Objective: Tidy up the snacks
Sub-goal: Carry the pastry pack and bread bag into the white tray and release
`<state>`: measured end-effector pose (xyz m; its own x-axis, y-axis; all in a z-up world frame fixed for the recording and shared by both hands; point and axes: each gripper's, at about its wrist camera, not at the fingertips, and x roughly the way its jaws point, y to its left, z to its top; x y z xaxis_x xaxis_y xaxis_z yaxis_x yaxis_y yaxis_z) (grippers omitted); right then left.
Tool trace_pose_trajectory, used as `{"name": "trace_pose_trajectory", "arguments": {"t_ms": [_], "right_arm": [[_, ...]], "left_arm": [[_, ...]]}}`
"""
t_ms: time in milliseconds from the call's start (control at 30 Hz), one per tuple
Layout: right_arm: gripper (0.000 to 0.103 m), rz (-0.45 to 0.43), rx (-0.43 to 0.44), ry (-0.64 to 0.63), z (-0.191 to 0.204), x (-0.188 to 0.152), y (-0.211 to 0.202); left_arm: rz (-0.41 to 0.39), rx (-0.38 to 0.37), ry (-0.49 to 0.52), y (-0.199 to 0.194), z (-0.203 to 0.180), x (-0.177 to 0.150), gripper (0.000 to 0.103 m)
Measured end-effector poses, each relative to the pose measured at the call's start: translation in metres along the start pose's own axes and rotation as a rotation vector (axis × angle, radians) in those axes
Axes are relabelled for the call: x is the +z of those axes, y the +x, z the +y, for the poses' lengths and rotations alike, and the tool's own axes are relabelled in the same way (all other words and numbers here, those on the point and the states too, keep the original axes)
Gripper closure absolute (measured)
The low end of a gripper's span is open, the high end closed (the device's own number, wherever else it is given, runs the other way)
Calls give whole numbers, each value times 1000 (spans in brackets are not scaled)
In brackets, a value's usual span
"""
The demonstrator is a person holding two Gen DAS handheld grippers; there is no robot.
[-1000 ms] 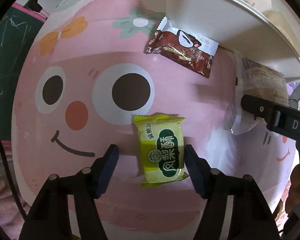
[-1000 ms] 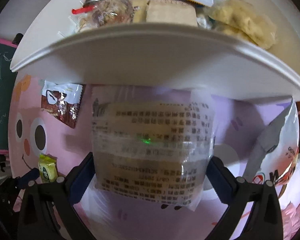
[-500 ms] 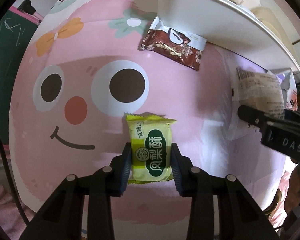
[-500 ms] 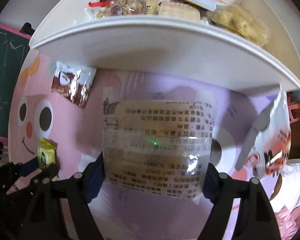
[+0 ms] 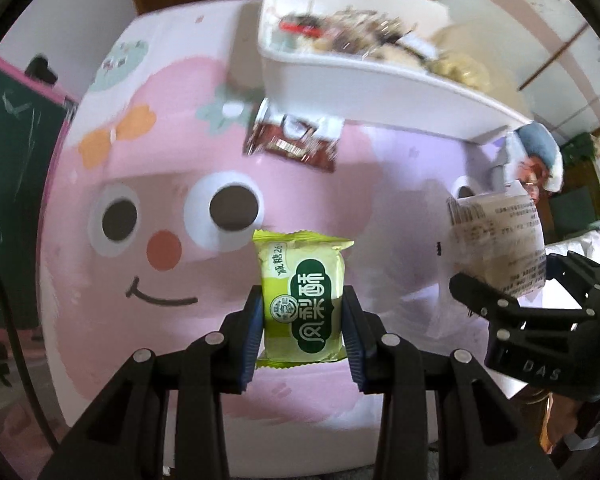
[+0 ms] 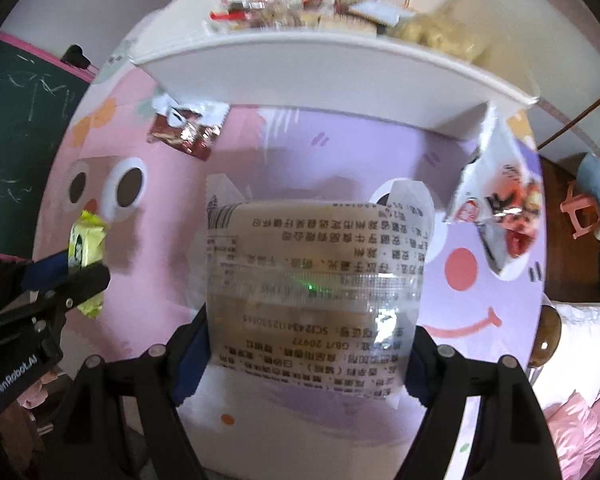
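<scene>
the left gripper (image 5: 303, 316) pinches a green snack packet (image 5: 301, 295) between its blue pads, clear of the pink cartoon-face table (image 5: 148, 184); the wrapper shows big chinese characters and a round seal, too stylised to read with confidence. the right gripper (image 6: 305, 344), stamped "das" in the left view, clamps a wide clear packet (image 6: 316, 280) printed with rows of small chinese text and "gb/t 20977". only the right view shows "genrobot.ai" on the left tool and a red-and-white bag (image 6: 500, 216) beside the white bin (image 6: 320, 64) of snacks. a brown packet (image 5: 294, 142) lies on the table near the bin.
</scene>
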<state>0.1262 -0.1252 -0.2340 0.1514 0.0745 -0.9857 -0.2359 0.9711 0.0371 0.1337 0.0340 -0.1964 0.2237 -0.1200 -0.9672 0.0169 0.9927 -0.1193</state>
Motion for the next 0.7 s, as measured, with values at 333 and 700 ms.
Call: {"name": "trace_pose_trajectory", "arguments": {"t_ms": [333, 700], "right_arm": [[23, -166, -4, 65, -23, 1, -93], [23, -442, -12, 115, -49, 55, -221]], "left_arm": [[-166, -39, 86, -87, -12, 36, 68], [-420, -58, 202, -200, -48, 107, 68]]}}
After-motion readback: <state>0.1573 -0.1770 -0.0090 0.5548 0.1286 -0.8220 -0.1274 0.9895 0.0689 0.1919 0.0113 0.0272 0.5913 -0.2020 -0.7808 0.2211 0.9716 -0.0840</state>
